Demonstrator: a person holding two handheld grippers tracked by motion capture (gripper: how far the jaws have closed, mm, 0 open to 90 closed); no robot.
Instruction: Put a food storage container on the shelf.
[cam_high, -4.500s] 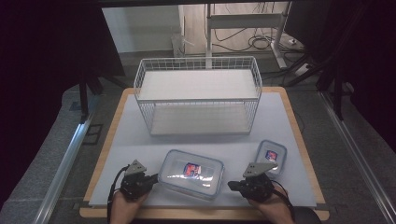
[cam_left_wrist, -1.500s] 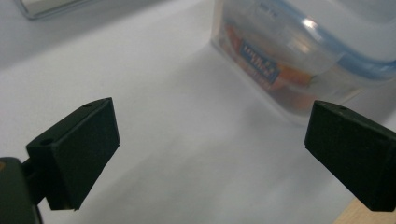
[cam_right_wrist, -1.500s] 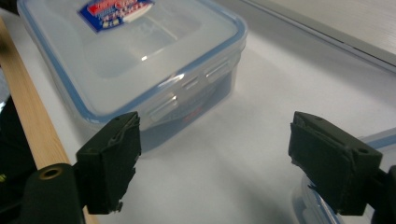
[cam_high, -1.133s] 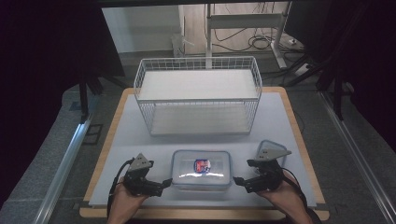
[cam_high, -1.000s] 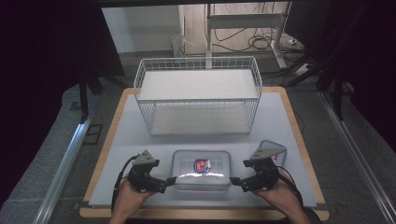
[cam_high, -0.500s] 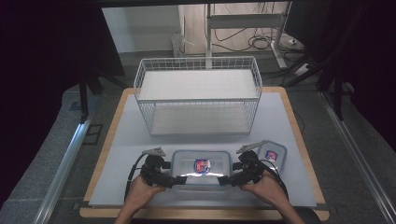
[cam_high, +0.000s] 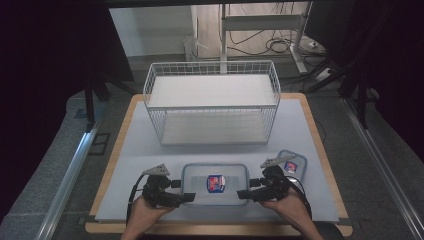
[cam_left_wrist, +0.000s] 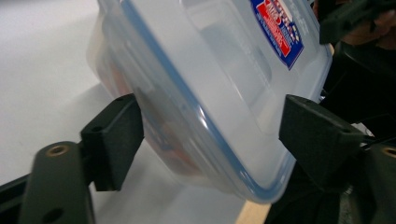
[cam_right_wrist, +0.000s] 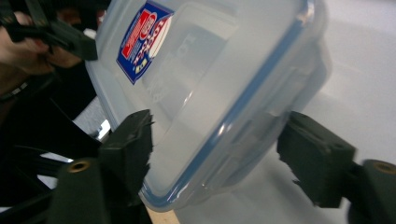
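A large clear food container (cam_high: 215, 184) with a blue-rimmed lid and a red and blue label lies on the white mat near the front edge. My left gripper (cam_high: 182, 191) is open at its left end, one jaw on each side of the rim. In the left gripper view the container (cam_left_wrist: 219, 79) runs slantwise between the black jaws of the left gripper (cam_left_wrist: 210, 140). My right gripper (cam_high: 248, 189) is open at the right end in the same way. The right gripper view has the container's corner (cam_right_wrist: 210, 84) between the jaws of the right gripper (cam_right_wrist: 224, 158).
A smaller lidded container (cam_high: 293, 165) lies just right of my right gripper. A white wire basket (cam_high: 212, 100) with a shelf stands at the back of the mat (cam_high: 310, 130). The wooden board's front edge (cam_high: 215, 229) runs close under the hands.
Both grippers have moved inward from the sides until their jaws straddle the large container's two ends. The container, skewed at first, now lies square to the table's front edge.
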